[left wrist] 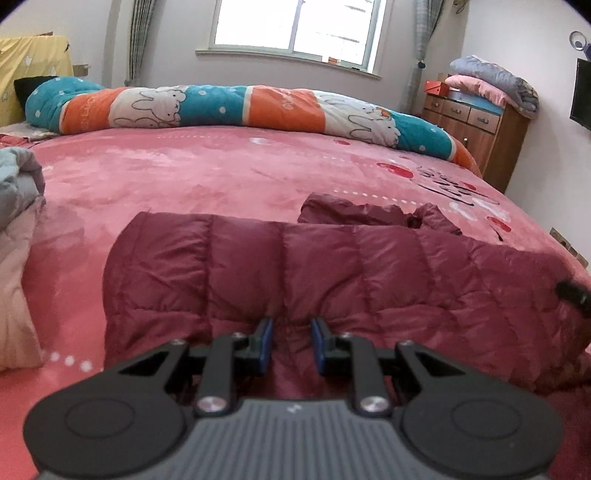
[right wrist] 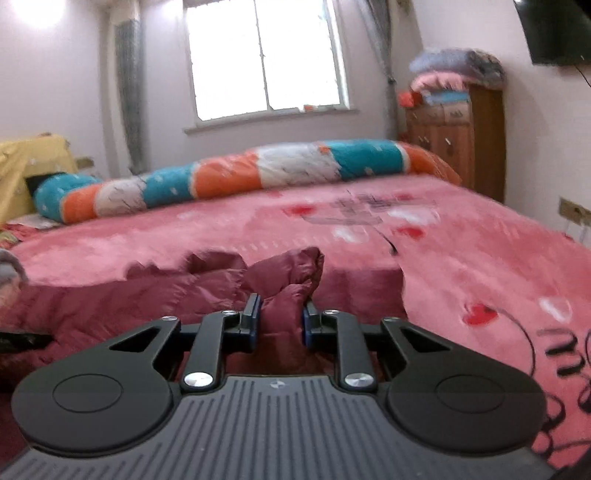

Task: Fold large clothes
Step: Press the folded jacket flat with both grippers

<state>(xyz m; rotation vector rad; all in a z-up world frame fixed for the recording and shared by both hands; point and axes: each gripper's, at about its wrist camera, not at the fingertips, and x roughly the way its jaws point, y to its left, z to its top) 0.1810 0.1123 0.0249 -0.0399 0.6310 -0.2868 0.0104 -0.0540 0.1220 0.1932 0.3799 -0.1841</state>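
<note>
A maroon quilted down jacket point(left wrist: 332, 280) lies spread flat on the near part of the bed point(left wrist: 184, 173), which is covered by a pink plush blanket printed with red hearts and dark lettering. One bunched part of the jacket, perhaps a sleeve or the hood, rises in a crumpled hump at its far edge.

The left claw point(left wrist: 291, 341) sits low at the near hem of the jacket, its blue-padded fingers point(left wrist: 266, 341) drawn narrow with a fold of maroon fabric pinched up between them. The right claw point(right wrist: 279, 325) is at the other end of the garment, its fingers point(right wrist: 255, 321) likewise narrowed onto a puffy fold of the jacket that stands up between the pads; this view is blurred.

Along the far side of the bed lies a long rolled quilt point(left wrist: 240, 107) in teal, orange and white with cartoon rabbits. Behind it is a bright window point(left wrist: 295, 29) flanked by curtains. A wooden dresser point(left wrist: 476, 129) stands in the right corner with folded blankets point(left wrist: 491, 81) stacked on top. Pale bedding point(left wrist: 18, 206) is heaped at the bed's left edge.
</note>
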